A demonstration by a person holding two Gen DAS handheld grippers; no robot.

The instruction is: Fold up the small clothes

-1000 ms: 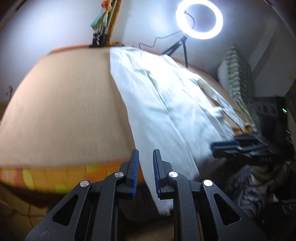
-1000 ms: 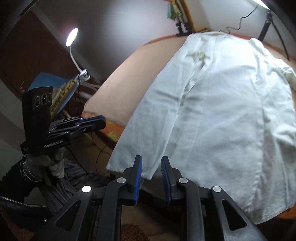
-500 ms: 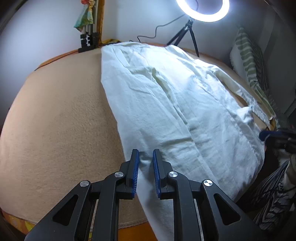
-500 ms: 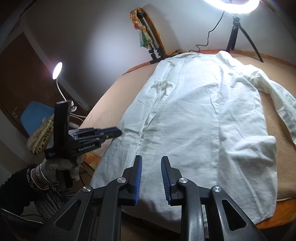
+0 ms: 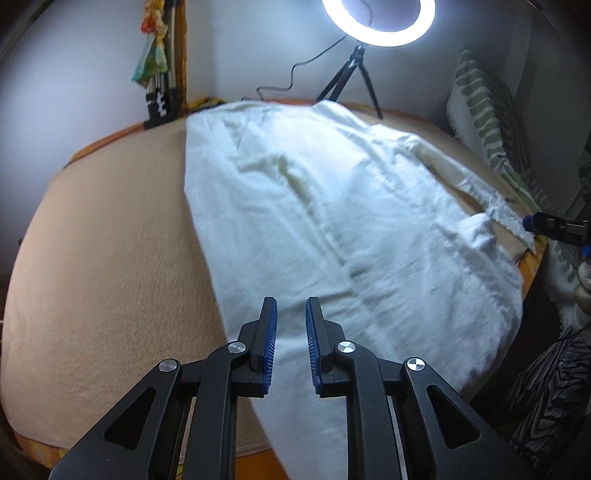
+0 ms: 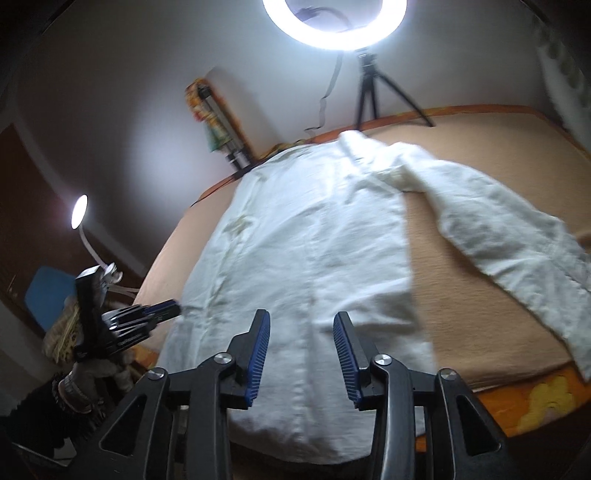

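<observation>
A lit ring light (image 5: 378,22) on a tripod (image 5: 347,85) stands behind the tan bed (image 5: 99,258).

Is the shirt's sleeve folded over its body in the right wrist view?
No, the sleeve lies stretched out on the bed, beside the shirt.

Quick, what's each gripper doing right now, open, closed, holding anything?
Left gripper: open, jaws just widened, holding nothing.
Right gripper: open, jaws just widened, nothing between them; white shirt lies beyond.

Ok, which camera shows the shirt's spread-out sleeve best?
The right wrist view: the sleeve lies full length across the tan bed cover. The left wrist view shows the sleeve only foreshortened at the shirt's far edge.
</observation>
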